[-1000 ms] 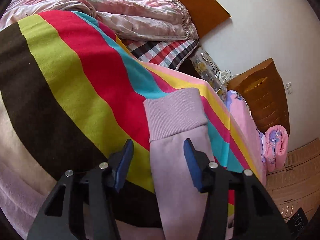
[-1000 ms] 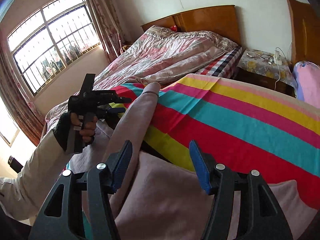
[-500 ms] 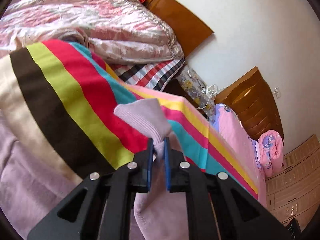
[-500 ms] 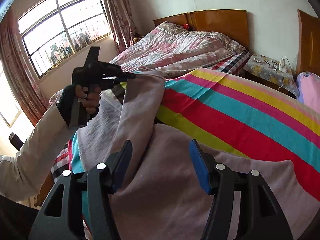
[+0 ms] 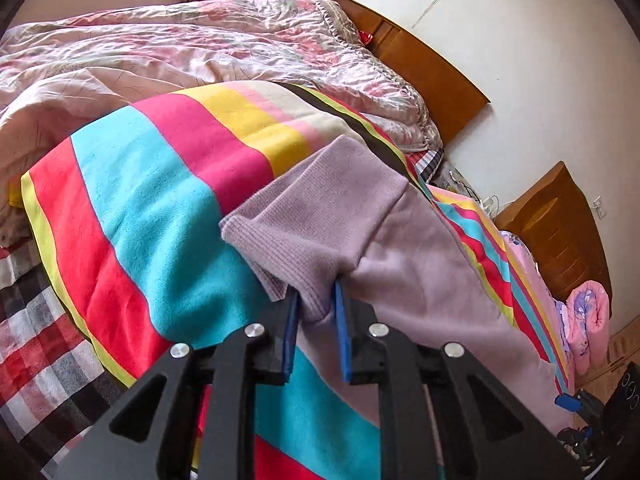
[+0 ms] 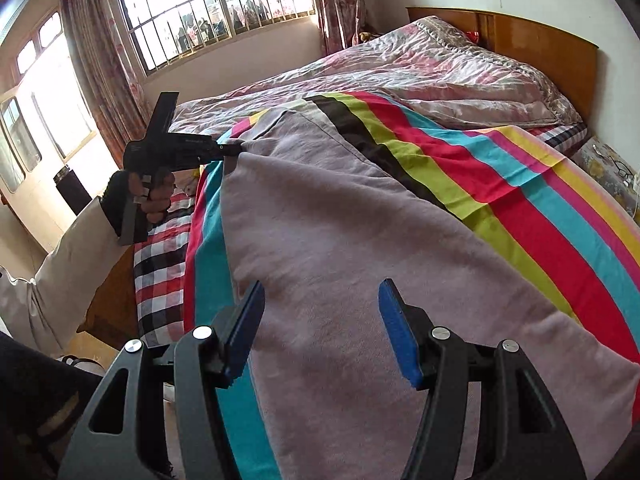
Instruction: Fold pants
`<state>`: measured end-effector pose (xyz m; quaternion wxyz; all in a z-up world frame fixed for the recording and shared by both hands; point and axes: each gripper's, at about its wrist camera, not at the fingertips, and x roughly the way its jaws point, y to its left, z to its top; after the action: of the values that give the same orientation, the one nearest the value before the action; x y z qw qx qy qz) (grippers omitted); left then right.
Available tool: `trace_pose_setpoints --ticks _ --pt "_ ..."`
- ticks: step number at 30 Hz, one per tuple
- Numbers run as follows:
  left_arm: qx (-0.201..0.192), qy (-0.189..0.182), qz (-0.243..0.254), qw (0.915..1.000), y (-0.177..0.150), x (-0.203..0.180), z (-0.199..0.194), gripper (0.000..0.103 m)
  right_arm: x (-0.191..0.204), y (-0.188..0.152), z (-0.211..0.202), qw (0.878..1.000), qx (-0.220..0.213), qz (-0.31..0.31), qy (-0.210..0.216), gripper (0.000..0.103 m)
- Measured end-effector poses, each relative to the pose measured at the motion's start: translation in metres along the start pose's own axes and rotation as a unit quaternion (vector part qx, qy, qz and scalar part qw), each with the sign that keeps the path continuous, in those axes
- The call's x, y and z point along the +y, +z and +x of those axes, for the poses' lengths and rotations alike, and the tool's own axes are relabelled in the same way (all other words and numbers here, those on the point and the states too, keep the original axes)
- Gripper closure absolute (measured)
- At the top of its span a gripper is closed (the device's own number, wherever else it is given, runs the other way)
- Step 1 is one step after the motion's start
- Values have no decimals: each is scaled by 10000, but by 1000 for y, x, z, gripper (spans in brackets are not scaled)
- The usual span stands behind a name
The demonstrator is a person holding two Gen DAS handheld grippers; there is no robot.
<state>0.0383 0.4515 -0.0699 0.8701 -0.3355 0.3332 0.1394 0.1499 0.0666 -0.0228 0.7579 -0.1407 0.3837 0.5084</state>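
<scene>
The lilac pants (image 6: pixel 340 220) lie spread over a striped blanket (image 6: pixel 500 184) on the bed. In the left wrist view my left gripper (image 5: pixel 314 292) pinches the ribbed cuff (image 5: pixel 320 208) of one leg between its blue pads and holds it lifted above the blanket; its jaws are opening slightly with the cloth still between them. In the right wrist view the same left gripper (image 6: pixel 230 150), held in a hand (image 6: pixel 154 196), pulls that leg taut towards the left. My right gripper (image 6: pixel 320 288) hovers open over the wide part of the pants, with nothing between its fingers.
A crumpled pink quilt (image 5: pixel 200 48) fills the far half of the bed below a wooden headboard (image 5: pixel 432 68). A plaid sheet (image 5: pixel 40 340) shows at the bed's near edge. A window (image 6: pixel 208 8) and curtains stand to the left, and a nightstand (image 6: pixel 612 168) to the right.
My left gripper closed on the cuff, lifted it and carried the leg across the blanket to the left. The right gripper rolled and shifted over the pants, still open.
</scene>
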Motion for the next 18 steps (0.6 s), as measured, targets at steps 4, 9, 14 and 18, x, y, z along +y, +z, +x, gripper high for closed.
trace_pose_setpoints --ticks 4,9,14,18 --pt "-118 -310 -186 9993 -2 11 -6 67 10 50 35 9990 36 -388 226 44" --pt "-122 -492 -359 9981 -4 15 -5 69 5 137 117 9978 92 -528 397 45" --pt "-135 -559 -434 9974 1 14 -2 72 8 189 196 9960 386 -587 545 53" --pt "-137 -515 -328 9980 3 8 -3 76 16 201 223 9932 502 -816 655 62"
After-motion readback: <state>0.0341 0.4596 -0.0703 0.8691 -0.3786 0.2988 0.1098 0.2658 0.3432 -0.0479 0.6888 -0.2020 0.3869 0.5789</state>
